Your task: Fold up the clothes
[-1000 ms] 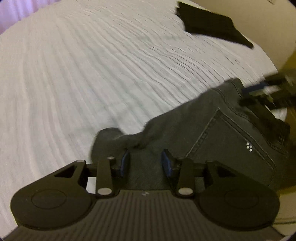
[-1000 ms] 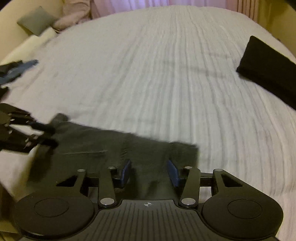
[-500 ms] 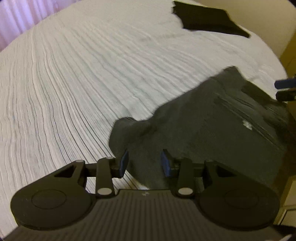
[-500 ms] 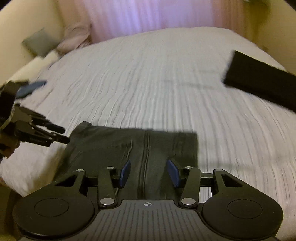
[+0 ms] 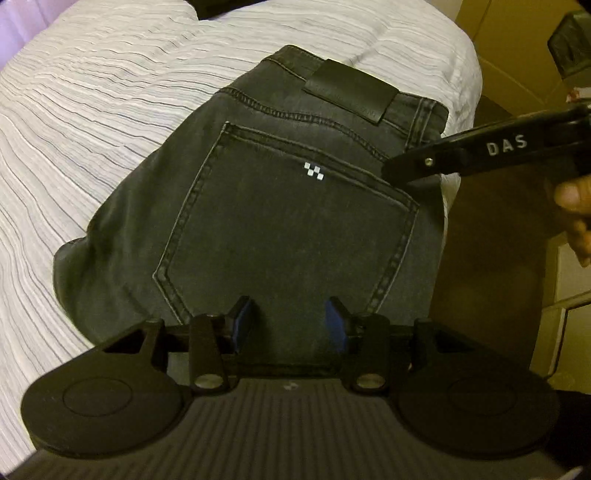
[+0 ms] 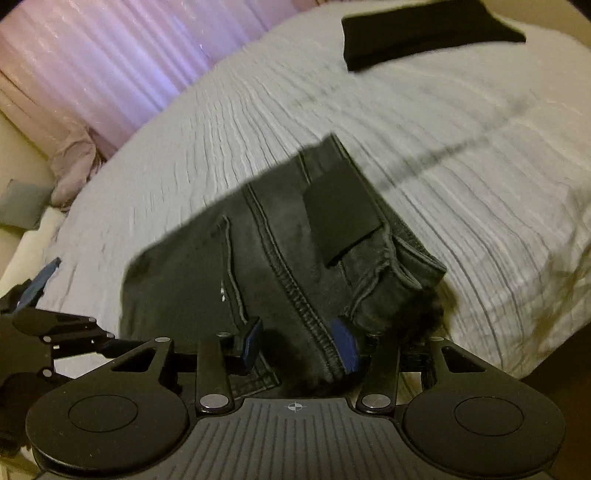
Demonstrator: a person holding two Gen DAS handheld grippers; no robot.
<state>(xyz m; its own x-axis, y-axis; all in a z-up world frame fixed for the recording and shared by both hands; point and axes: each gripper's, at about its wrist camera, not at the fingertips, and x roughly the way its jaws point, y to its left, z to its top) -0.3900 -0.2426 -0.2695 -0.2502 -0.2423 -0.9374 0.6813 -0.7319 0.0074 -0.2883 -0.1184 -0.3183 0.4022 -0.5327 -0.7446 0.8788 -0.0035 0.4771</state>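
Lying folded on the white ribbed bedspread [image 5: 110,110], close to its near edge, the dark grey jeans [image 5: 295,221] show a back pocket [image 5: 288,236] and a black waistband patch [image 5: 351,94] facing up; the left gripper [image 5: 291,325] hangs just over the jeans below that pocket, its jaws opening, denim beneath the blue pads [image 5: 243,323] but nothing pinched. The right gripper [image 6: 299,341] sits at the jeans' waistband end with bunched denim between its parted jaws; whether the pads press it I cannot tell. Far across the bedspread from the jeans lies a folded black garment [image 6: 424,33].
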